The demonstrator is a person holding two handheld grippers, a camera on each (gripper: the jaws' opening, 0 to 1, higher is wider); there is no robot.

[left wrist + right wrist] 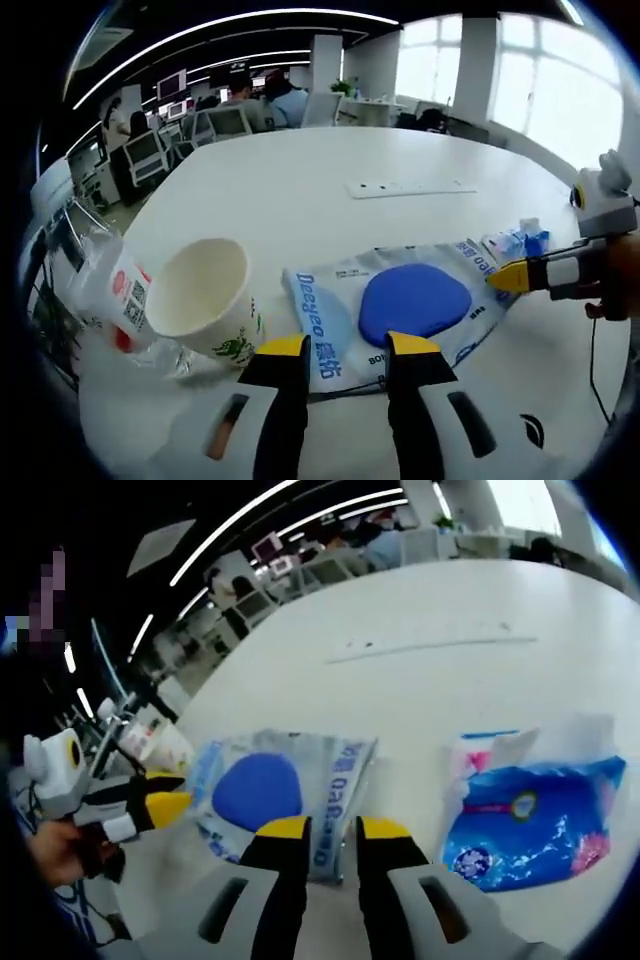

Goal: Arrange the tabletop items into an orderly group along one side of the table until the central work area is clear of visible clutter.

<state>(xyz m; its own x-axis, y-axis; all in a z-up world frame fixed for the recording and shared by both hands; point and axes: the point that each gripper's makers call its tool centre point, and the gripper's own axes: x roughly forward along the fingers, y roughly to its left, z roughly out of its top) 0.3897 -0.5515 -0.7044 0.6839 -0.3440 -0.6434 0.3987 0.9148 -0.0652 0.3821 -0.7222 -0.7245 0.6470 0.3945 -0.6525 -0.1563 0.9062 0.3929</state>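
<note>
White office table (330, 165), near edge: paper cup (205, 295) lying tipped beside plastic bottle (110, 290), blue-oval wipes pack (400, 305) next along, blue tissue pack (530, 815) at far side. Left gripper (345, 348) jaws parted, empty, over wipes pack. Right gripper (322, 830) jaws slightly apart, empty, at pack's edge.

the table (330, 165) is smooth, white and faintly glossy, catching window light toward its far edge. the paper cup (205, 300) looks matt cream inside, beside a clear crinkled plastic bottle (110, 290). the silvery pouch (400, 305) and blue tissue pack (530, 820) are shiny, wrinkled plastic film.
</note>
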